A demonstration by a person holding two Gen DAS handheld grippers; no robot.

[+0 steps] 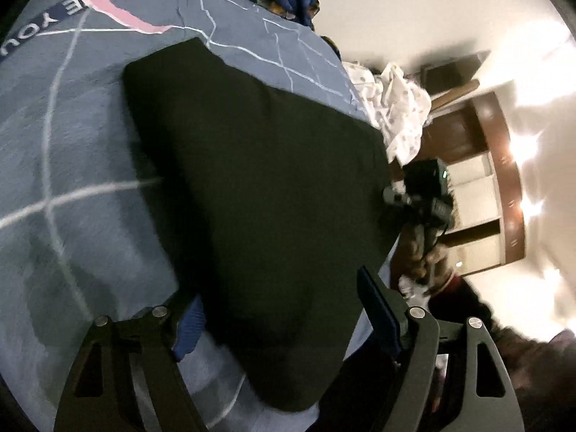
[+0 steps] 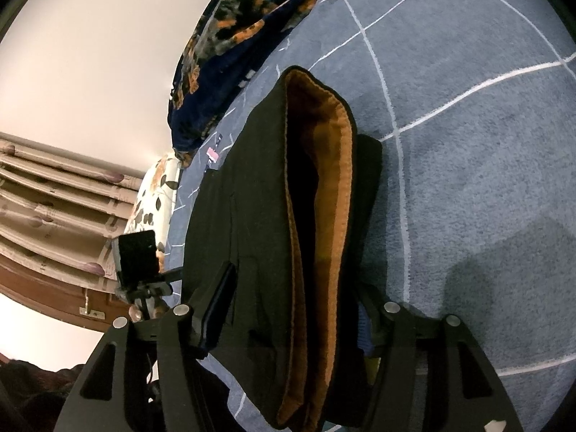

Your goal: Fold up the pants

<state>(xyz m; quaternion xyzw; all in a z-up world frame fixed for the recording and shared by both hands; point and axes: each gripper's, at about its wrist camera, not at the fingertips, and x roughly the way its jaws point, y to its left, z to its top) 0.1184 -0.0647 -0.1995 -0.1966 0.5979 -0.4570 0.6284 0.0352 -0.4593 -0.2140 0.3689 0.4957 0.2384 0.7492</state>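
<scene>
Blue-grey bedspread (image 1: 72, 151) with thin white lines covers the bed, and it has a pink patch and big letters near one edge. A dark blue blanket with orange flowers (image 2: 230, 36) is bunched up at the far side of the bed. A white cloth with small spots (image 1: 396, 115) lies at the bed's edge, near a brown wooden shelf (image 1: 504, 165). In the right wrist view, striped curtains (image 2: 54, 194) hang by the wall. The black pants (image 1: 259, 194) lie flat on the bedspread in a folded stack, and their orange inside (image 2: 324, 216) shows where the top is open. The left tongs (image 1: 284, 313) are open wide, one finger on each side of the pants' near end, not squeezing. The right tongs (image 2: 291, 309) are open wide too, with the pants' thick end between the fingers. I cannot tell if the pads touch the cloth.
</scene>
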